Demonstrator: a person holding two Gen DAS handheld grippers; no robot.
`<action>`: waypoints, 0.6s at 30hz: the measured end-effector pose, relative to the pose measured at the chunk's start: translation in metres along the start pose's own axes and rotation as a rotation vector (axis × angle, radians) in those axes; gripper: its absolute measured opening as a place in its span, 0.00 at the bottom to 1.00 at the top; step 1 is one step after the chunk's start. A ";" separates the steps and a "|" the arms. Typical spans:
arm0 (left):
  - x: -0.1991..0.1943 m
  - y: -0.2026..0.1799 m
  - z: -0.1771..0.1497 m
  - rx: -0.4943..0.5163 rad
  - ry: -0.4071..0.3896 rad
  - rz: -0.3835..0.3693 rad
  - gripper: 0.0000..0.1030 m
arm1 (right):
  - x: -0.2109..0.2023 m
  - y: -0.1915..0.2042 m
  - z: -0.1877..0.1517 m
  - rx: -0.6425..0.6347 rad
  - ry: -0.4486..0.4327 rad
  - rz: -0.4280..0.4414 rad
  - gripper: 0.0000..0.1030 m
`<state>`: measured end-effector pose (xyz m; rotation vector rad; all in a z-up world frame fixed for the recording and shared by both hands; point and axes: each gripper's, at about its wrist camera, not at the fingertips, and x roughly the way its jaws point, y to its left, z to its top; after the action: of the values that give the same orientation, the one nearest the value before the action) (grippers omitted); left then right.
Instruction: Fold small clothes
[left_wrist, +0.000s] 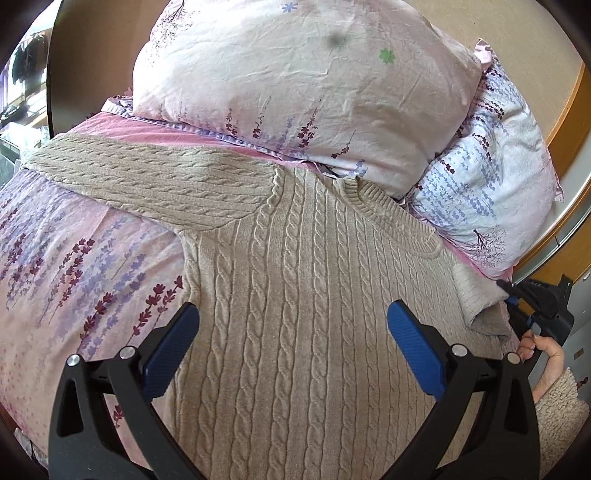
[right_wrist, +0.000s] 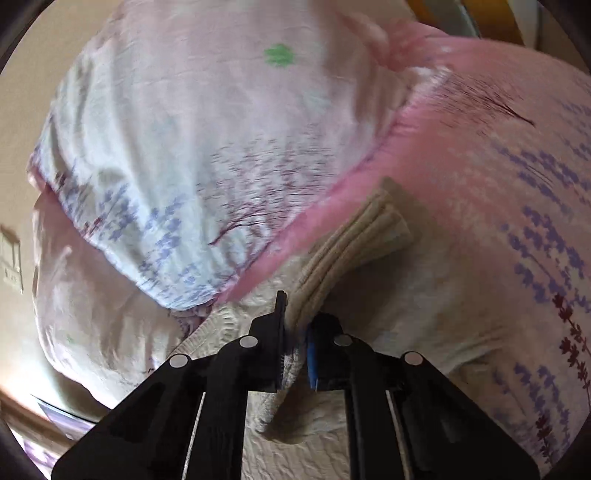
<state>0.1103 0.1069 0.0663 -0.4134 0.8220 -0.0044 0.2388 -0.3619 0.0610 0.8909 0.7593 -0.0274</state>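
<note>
A beige cable-knit sweater (left_wrist: 303, 295) lies flat on the bed, collar toward the pillows. Its left sleeve (left_wrist: 147, 177) stretches out to the left. My left gripper (left_wrist: 293, 332) is open and empty, hovering over the sweater's body. My right gripper (right_wrist: 295, 332) is shut on the sweater's right sleeve (right_wrist: 354, 236) near the ribbed cuff and holds it lifted off the bed. In the left wrist view the right gripper (left_wrist: 511, 295) shows at the right edge with that sleeve (left_wrist: 476, 295) folded up beside it.
The bed has a pink floral sheet (left_wrist: 74, 266). A large floral pillow (left_wrist: 295, 92) and a second one (left_wrist: 491, 184) lie just beyond the collar. A wooden bed frame (left_wrist: 569, 110) curves at the right. A wall (right_wrist: 18, 147) is at the left.
</note>
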 end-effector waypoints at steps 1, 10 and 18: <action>0.000 0.001 0.002 0.005 0.003 -0.002 0.98 | 0.004 0.020 -0.005 -0.063 0.008 0.030 0.09; 0.013 0.001 0.019 -0.058 0.042 -0.130 0.98 | 0.082 0.134 -0.112 -0.478 0.368 0.139 0.10; 0.059 -0.008 0.045 -0.205 0.139 -0.258 0.98 | 0.045 0.090 -0.116 -0.397 0.430 0.199 0.76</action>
<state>0.1841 0.1060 0.0550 -0.7172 0.9048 -0.1912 0.2331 -0.2085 0.0505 0.5907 1.0270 0.4888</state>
